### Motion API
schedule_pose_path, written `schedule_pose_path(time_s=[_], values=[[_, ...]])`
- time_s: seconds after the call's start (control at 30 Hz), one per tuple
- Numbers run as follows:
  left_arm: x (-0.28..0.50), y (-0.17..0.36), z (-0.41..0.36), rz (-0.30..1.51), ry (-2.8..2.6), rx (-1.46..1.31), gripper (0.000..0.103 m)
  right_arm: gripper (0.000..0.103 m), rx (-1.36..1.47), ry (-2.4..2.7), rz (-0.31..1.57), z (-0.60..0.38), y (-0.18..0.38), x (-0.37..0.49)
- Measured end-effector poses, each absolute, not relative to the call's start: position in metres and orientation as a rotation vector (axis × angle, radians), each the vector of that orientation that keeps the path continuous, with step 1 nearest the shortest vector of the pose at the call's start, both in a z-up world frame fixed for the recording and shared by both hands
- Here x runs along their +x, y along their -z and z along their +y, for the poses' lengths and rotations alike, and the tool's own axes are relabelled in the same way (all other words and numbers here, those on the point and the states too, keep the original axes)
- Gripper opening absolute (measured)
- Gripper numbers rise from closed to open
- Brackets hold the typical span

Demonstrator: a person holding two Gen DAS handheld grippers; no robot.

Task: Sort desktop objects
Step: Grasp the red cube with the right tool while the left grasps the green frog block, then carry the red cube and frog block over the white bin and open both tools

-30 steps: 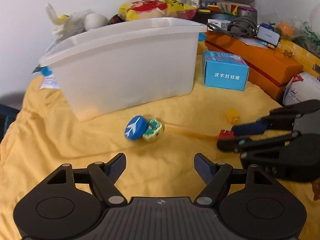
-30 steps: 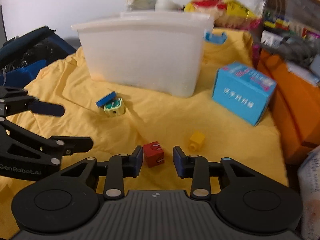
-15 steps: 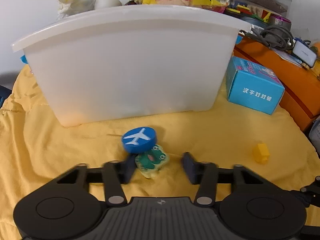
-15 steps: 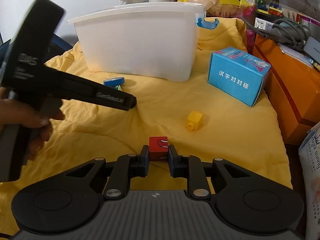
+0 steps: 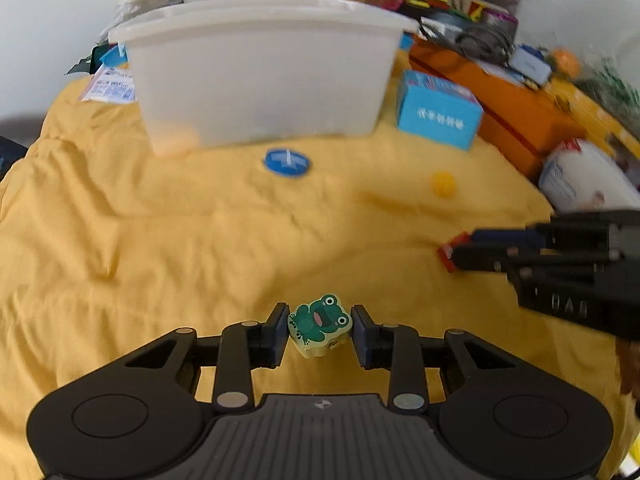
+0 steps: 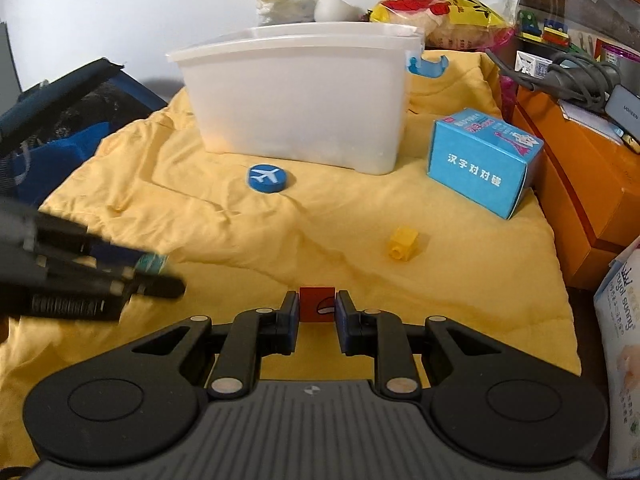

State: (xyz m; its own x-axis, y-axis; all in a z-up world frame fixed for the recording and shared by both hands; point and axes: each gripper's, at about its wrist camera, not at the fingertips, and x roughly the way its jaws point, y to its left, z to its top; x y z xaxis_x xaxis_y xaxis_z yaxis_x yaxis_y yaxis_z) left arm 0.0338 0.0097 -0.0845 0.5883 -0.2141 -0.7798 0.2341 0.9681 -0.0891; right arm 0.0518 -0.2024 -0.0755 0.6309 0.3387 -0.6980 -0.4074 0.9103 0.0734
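My left gripper (image 5: 319, 330) is shut on a small green frog block (image 5: 320, 324) and holds it above the yellow cloth (image 5: 180, 240). My right gripper (image 6: 317, 310) is shut on a red cube (image 6: 317, 304), which also shows in the left wrist view (image 5: 450, 254). A blue airplane disc (image 6: 267, 178) lies flat on the cloth in front of the white plastic bin (image 6: 300, 100). A small yellow brick (image 6: 403, 243) lies on the cloth to the right. The left gripper also shows, blurred, in the right wrist view (image 6: 156, 276).
A blue cardboard box (image 6: 484, 162) stands right of the bin. An orange wooden case (image 6: 580, 160) with cables runs along the right edge. A white bag (image 6: 620, 340) stands at the near right. A dark blue bag (image 6: 60, 120) lies to the left.
My left gripper closed on the frog block and pulled it back and up; the airplane disc stayed by the bin, now flat. My right gripper holds the red cube, slightly lifted.
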Motion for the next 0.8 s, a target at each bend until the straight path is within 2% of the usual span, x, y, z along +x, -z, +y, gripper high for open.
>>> schedule_pose_path(time_s=[0.53,0.8], values=[[0.029,0.092,0.003,0.854,0.255,0.041,0.037,0.023,-0.128,-0.438,0.809,-0.189,0.092,0.050],[0.030,0.076,0.012,0.842,0.273,-0.003,0.037,0.022,-0.120,-0.441,0.794,-0.191,0.085,0.050]])
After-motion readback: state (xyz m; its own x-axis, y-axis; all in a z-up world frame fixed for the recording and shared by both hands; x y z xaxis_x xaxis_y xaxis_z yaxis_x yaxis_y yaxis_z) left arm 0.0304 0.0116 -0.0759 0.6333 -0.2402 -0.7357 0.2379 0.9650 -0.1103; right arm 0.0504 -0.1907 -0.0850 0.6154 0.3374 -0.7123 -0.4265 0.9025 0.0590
